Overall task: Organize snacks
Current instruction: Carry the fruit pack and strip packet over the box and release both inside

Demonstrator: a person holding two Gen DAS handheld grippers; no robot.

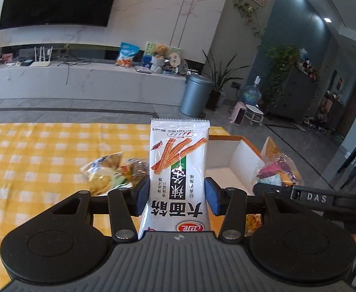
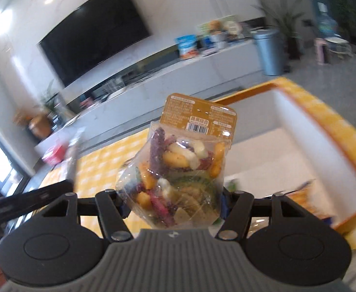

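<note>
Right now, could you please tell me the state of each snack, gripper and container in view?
left gripper: shut on white snack packet
white snack packet: held upright, sealed
right gripper: shut on clear mixed-snack bag
clear mixed-snack bag: held up, sealed
orange-rimmed box: open-topped, some snacks inside
loose snack bag: lying on checked cloth

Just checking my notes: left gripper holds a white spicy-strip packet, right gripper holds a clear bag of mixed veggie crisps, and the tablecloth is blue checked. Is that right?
Not quite. The tablecloth is yellow checked, not blue, as the left wrist view shows. The rest stands: the left gripper holds the white spicy-strip packet, and the right gripper holds the clear bag of mixed veggie crisps.
</note>
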